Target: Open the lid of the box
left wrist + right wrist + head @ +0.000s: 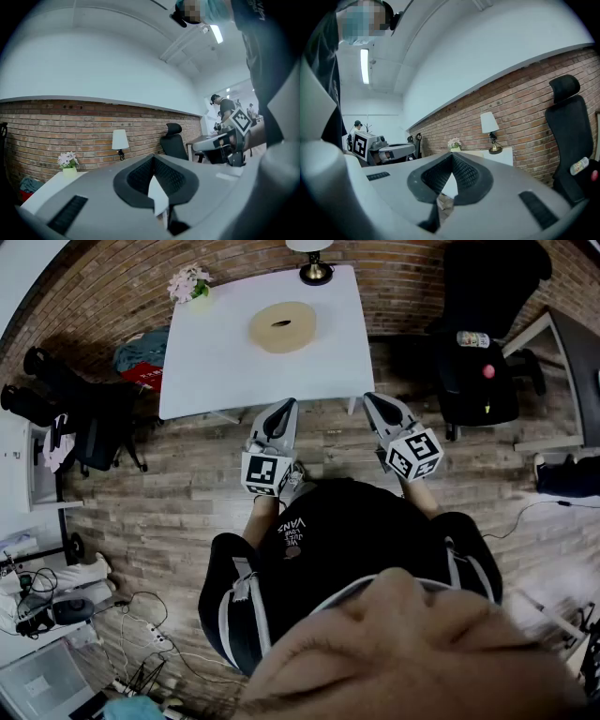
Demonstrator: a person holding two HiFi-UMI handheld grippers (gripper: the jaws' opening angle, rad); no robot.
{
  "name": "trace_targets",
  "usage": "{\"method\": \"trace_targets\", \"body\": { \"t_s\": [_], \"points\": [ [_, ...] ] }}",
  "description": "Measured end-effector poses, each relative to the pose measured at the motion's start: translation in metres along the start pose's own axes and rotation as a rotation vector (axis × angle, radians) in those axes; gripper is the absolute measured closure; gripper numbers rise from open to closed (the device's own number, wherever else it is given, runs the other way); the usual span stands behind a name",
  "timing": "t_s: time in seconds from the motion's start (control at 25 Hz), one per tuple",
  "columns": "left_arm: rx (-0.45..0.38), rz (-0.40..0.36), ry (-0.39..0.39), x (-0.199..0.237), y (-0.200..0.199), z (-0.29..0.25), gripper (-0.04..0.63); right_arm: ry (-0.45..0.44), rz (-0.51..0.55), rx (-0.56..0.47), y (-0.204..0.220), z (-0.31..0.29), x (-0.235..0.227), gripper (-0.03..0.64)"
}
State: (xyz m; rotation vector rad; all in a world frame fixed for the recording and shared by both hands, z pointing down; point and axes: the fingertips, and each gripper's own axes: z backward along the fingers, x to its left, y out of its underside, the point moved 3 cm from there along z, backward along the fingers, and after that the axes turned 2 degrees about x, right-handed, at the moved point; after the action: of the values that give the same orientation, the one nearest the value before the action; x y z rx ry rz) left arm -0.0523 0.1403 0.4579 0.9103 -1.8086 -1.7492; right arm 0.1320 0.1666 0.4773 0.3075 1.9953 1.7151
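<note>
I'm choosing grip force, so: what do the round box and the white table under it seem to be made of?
Round box: tan and matte, likely light wood or cardboard; even pale-brown colour, no glare. Table: white and smooth, probably painted or laminated board; uniform top with no grain. Both are too distant to be sure.

- Bare wood floor (323, 451) lies open between us and the white table (216, 371).
- We find the table free around the round box (282, 326) on its near side.
- A flower pot (190, 284) and lamp (314, 270) line the far edge (both apart from the box).
- A black office chair (483, 334) crowds the table's right.
</note>
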Motion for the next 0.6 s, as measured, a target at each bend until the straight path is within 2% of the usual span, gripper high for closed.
{"method": "trace_targets", "body": {
  "t_s": [0.6],
  "points": [
    [0.002,0.003,-0.036,-0.001,0.009,-0.007,0.585,-0.041,-0.040,-0.018,0.005,-0.007,-0.011,0.614]
  ]
}}
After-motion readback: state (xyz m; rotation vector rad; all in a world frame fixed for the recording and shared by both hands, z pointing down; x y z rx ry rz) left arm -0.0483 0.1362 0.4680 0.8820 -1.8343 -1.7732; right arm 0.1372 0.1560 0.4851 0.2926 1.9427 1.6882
